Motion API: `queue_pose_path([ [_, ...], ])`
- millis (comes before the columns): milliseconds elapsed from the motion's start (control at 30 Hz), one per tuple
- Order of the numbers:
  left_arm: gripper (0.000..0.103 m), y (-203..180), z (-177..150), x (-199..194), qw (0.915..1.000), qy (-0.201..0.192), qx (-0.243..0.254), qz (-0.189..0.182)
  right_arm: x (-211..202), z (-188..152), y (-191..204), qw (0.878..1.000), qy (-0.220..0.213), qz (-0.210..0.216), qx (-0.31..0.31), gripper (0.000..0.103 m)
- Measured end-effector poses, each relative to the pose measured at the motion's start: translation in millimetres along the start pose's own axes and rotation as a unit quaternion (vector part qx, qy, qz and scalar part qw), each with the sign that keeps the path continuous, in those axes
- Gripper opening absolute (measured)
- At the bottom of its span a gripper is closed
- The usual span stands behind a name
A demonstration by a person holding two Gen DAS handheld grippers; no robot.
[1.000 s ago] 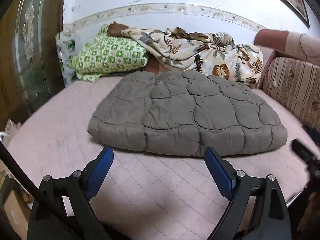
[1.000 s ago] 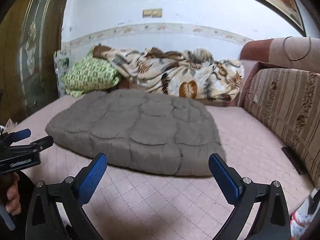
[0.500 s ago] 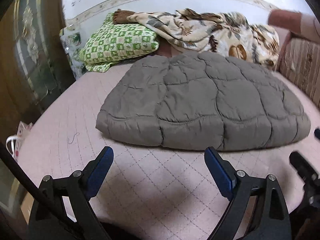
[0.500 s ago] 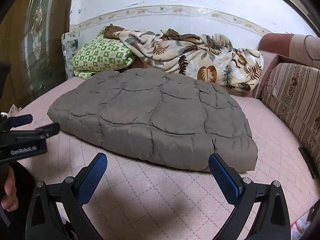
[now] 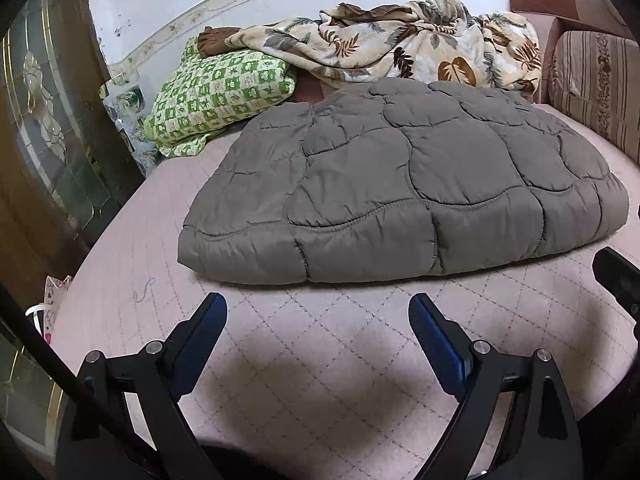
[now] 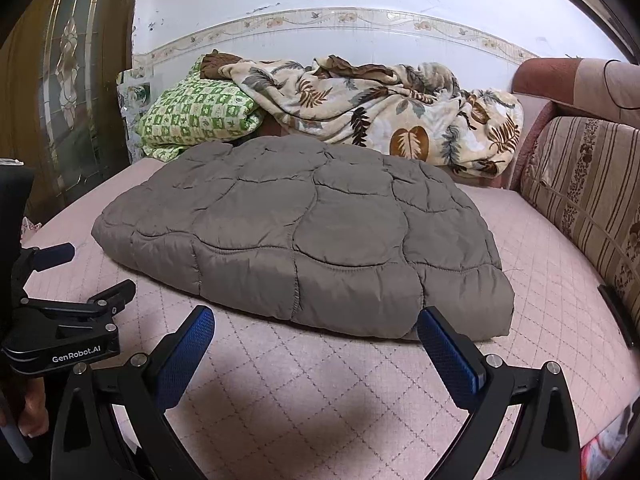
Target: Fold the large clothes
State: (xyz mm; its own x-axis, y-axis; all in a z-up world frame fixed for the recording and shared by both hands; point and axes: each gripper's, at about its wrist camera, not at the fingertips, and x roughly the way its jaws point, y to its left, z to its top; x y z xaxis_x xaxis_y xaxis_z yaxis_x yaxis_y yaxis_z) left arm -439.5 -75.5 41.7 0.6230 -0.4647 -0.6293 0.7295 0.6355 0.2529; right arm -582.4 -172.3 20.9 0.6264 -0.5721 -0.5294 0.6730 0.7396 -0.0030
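Pink bed (image 5: 320,360) bears grey quilted garment (image 5: 400,200), green pillow (image 5: 216,92), leaf-print blanket (image 5: 400,44)

Both wrist views facing quilt (image 5: 400,184)

The left gripper (image 5: 316,312) is wide open and holds nothing. Its two blue pads (image 5: 434,340) point at the near edge of the gray quilt (image 5: 400,184) and stop just short of it. The right gripper (image 6: 316,324) is wide open too, with nothing between its blue pads (image 6: 448,354). It also sits low, just in front of the quilt's near edge. From the right camera, the left gripper (image 6: 86,270) shows off to the left of the quilt. A hand (image 6: 30,412) wraps around its handle.
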Motion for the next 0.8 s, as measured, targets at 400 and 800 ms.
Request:
queue_pose_path([
  [400,0.092,-1.4,-0.3,0.6,1.0,-0.002,0.002,-0.001,2.6,-1.9,1.6,1.0,0.006,-0.002,-0.007,0.102],
  [800,0.092,-2.5,0.8,-1.2,1.0,-0.005,0.006,0.001,3.1,-1.3,0.8,1.0,0.008,-0.003,-0.005,0.102],
])
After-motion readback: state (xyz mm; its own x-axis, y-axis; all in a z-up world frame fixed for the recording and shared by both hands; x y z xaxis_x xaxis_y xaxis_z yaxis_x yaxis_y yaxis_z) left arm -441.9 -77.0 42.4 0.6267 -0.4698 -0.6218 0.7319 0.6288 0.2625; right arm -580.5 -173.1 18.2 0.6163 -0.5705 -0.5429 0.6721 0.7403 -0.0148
